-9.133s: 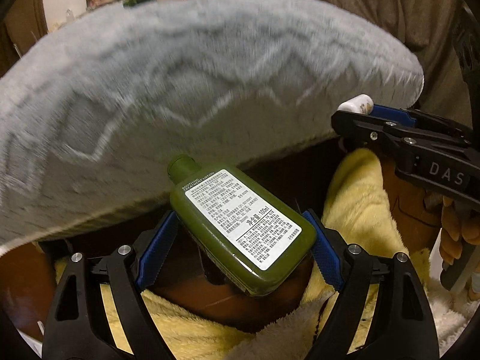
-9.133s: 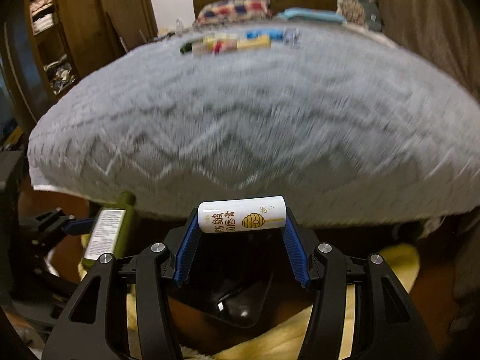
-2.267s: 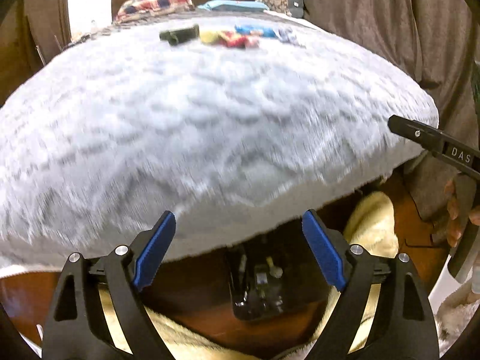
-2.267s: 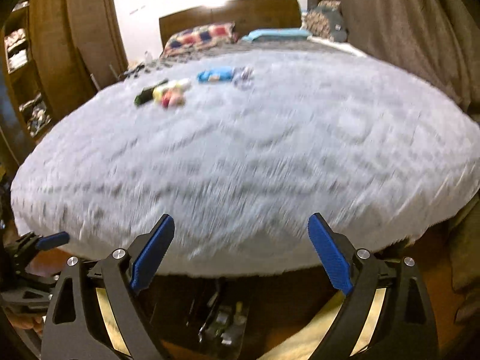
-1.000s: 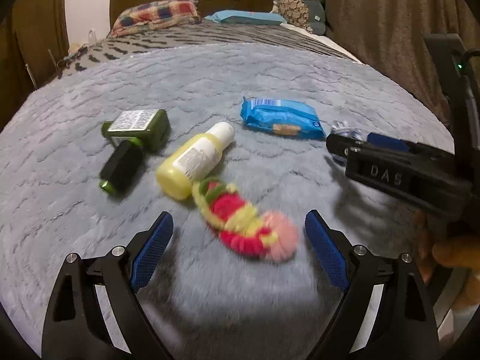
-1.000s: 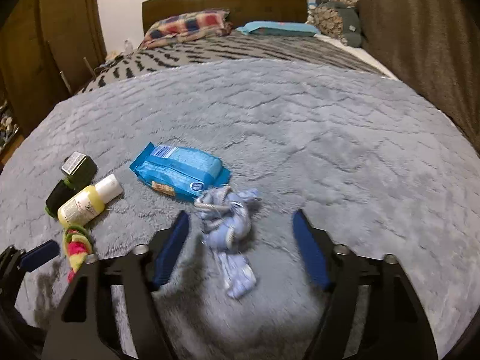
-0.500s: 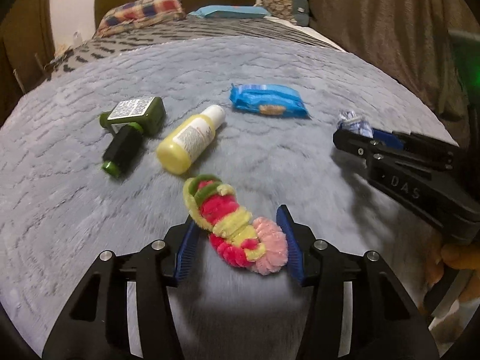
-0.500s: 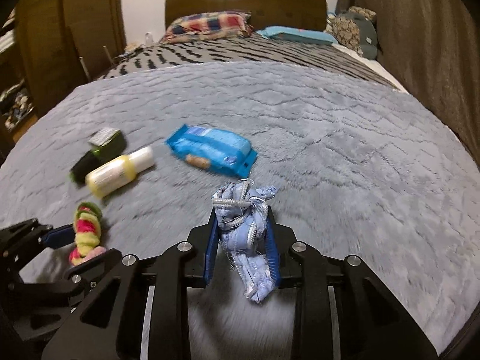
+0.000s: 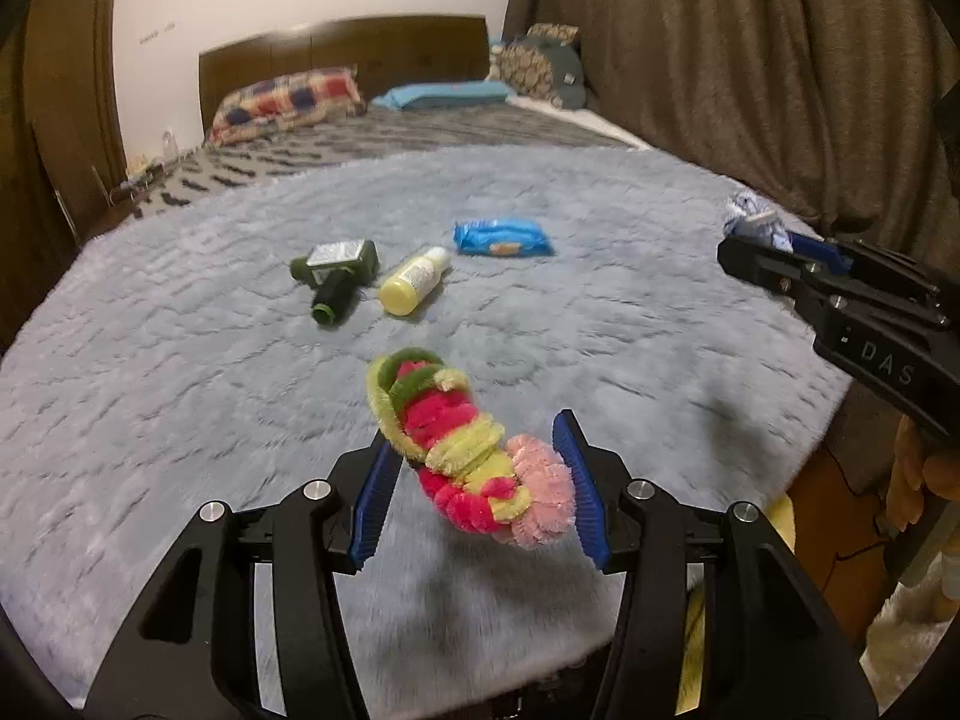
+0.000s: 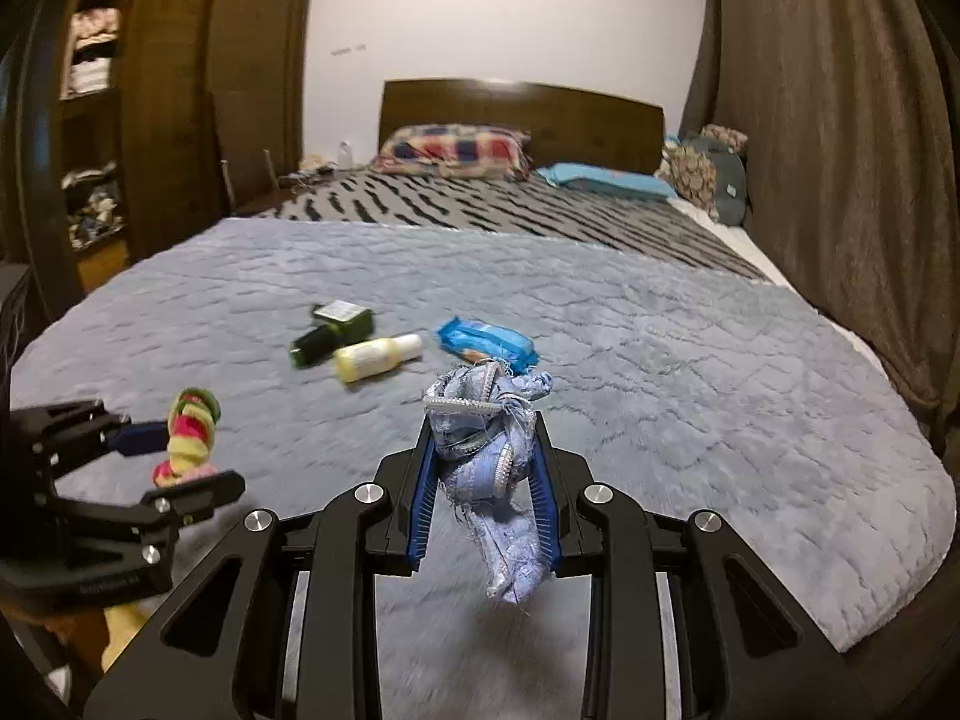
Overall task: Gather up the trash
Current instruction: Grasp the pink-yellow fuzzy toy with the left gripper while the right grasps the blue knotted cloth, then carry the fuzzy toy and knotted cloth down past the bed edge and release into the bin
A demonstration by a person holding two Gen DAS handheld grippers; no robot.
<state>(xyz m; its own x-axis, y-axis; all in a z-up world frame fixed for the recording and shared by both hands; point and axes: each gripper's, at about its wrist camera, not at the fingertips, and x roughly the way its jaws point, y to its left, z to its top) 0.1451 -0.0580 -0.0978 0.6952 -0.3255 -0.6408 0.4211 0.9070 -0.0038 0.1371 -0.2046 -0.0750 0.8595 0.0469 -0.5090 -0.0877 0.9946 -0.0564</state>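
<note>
My left gripper (image 9: 474, 489) is shut on a fuzzy pink, red and yellow-green twisted pipe-cleaner bundle (image 9: 462, 450) and holds it above the grey blanket (image 9: 180, 390). My right gripper (image 10: 483, 495) is shut on a crumpled light-blue fabric scrap (image 10: 486, 450), lifted off the blanket. The left gripper with its bundle (image 10: 186, 438) shows at the left of the right wrist view. The right gripper (image 9: 774, 252) shows at the right of the left wrist view. On the blanket lie a dark green bottle (image 9: 336, 276), a yellow bottle (image 9: 414, 288) and a blue snack packet (image 9: 501, 238).
The bed runs back to a wooden headboard (image 10: 522, 114) with a plaid pillow (image 10: 456, 150) and a blue pillow (image 10: 606, 183). Brown curtains (image 10: 840, 150) hang at the right. A wooden wardrobe with shelves (image 10: 96, 120) stands at the left. The blanket's near edge (image 9: 480, 660) drops to the floor.
Both grippers closed on their items about half a second ago and have since lifted them off the blanket and drawn back toward the bed's near edge.
</note>
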